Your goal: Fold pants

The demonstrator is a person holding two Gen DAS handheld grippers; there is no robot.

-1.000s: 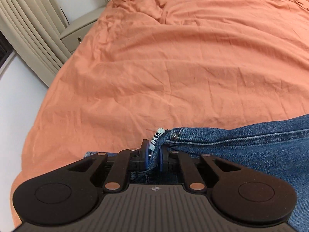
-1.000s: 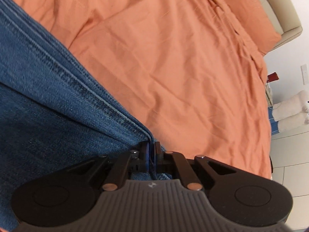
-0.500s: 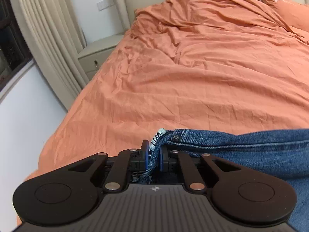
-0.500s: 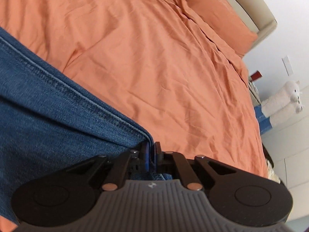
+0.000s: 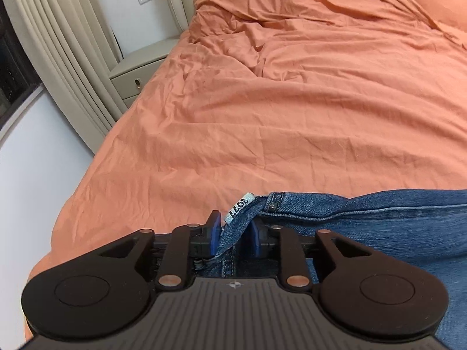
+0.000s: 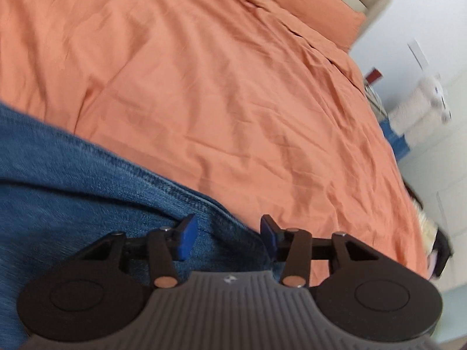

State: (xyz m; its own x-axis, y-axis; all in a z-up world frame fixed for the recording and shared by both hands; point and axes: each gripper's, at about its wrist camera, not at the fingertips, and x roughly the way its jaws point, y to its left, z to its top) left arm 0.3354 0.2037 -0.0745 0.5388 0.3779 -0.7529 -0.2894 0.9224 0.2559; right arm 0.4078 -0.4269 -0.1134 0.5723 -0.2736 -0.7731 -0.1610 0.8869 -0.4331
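Blue jeans (image 5: 379, 227) lie on the orange bed cover (image 5: 292, 116) at the near edge. In the left wrist view a corner of the waistband with a white label (image 5: 240, 207) stands up between the jaws of my left gripper (image 5: 233, 233). Those jaws are opening, and the blue pads (image 5: 215, 230) no longer squeeze the denim. In the right wrist view the jeans (image 6: 73, 180) fill the lower left. My right gripper (image 6: 227, 233) hangs over their seamed edge, its jaws opening wide, with denim under the gap and nothing pinched.
A beige nightstand (image 5: 137, 75) and pleated curtains (image 5: 58, 58) stand past the bed's left edge. An orange pillow (image 6: 321, 11) lies at the headboard. A white plush toy (image 6: 423, 102) sits beyond the bed's right side. Wrinkled cover (image 6: 204, 87) stretches ahead of both grippers.
Both grippers were shut on the jeans; now their jaws have parted and the denim is let go. Both views have lifted and show more of the headboard end.
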